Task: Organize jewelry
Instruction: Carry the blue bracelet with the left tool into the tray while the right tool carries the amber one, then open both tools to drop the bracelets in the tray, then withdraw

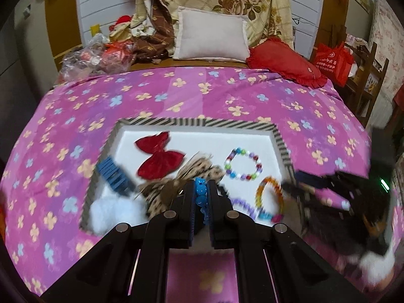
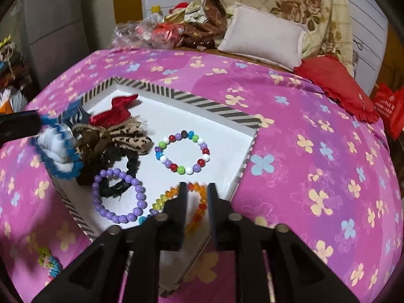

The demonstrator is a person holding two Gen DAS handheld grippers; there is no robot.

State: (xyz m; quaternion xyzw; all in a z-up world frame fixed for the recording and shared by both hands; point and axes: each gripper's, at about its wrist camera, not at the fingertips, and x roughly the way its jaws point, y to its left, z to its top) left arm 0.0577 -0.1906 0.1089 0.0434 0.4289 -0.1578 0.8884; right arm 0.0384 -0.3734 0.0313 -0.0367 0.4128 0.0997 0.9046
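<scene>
Left gripper [image 1: 201,189] pinches a knobbly (plastic-looking) blue hair clip [image 1: 201,195].

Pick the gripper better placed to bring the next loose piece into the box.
Right, probably. The right gripper is open with nothing held, above the orange bracelet in the box. The left gripper is shut on a blue piece.

At the right edge of the left wrist view, the right gripper [image 1: 335,192] is a dark motion-blurred smear, its jaws unreadable. A blue hair clip [image 1: 201,197] is mostly hidden between the left gripper's [image 1: 201,189] fingers.
</scene>
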